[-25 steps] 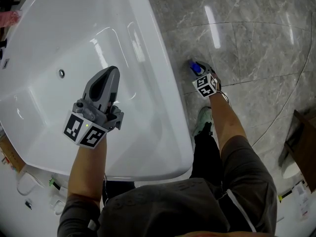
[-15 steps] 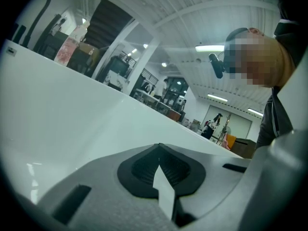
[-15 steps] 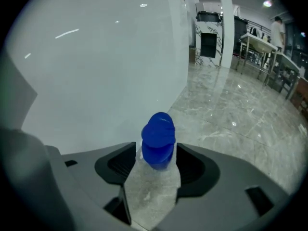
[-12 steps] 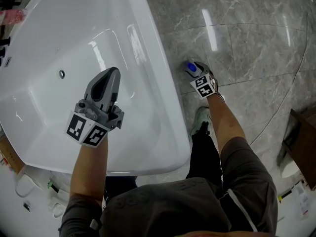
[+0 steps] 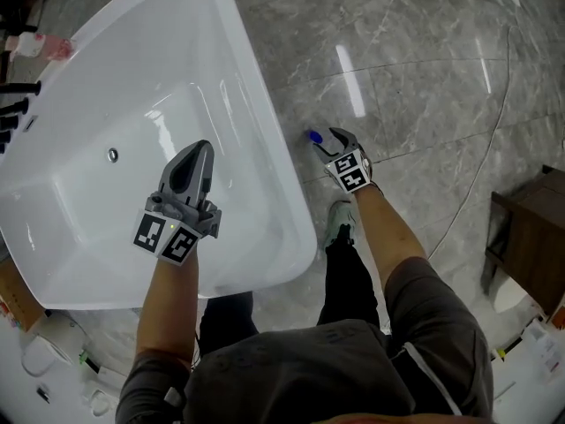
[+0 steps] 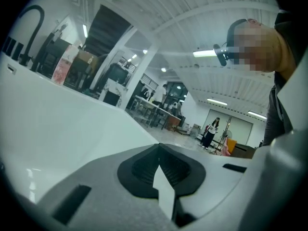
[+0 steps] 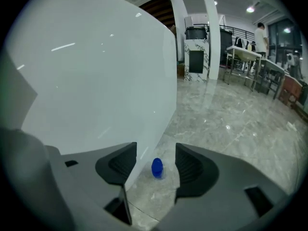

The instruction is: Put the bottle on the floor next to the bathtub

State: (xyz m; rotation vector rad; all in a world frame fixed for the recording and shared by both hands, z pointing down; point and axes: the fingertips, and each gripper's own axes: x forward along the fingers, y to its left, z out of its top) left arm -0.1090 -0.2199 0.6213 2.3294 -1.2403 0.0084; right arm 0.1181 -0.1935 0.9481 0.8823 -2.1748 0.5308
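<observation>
The left gripper [image 5: 198, 153] hangs over the bathtub [image 5: 256, 131], jaws together and empty. The right gripper [image 5: 335, 140] has just been opening; its jaws stand apart, gripping nothing. Beyond them the bottle [image 7: 157, 168] stands on the floor [image 7: 231, 124], just beside the bathtub (so the task looks done).

white oval bathtub [image 5: 132, 51]: smooth, high gloss; enamel or acrylic, cannot tell which
grey veined floor tiles [image 5: 424, 78]: stone look, polished, mirror the ceiling lamps
small blue-capped bottle [image 7: 157, 168]: cap smooth plastic; body looks clear
left gripper [image 6: 159, 150]: matt grey plastic shell; black ribbed pads [image 6: 142, 170]
dark brown cabinet [image 5: 525, 228]: wood look, matt
</observation>
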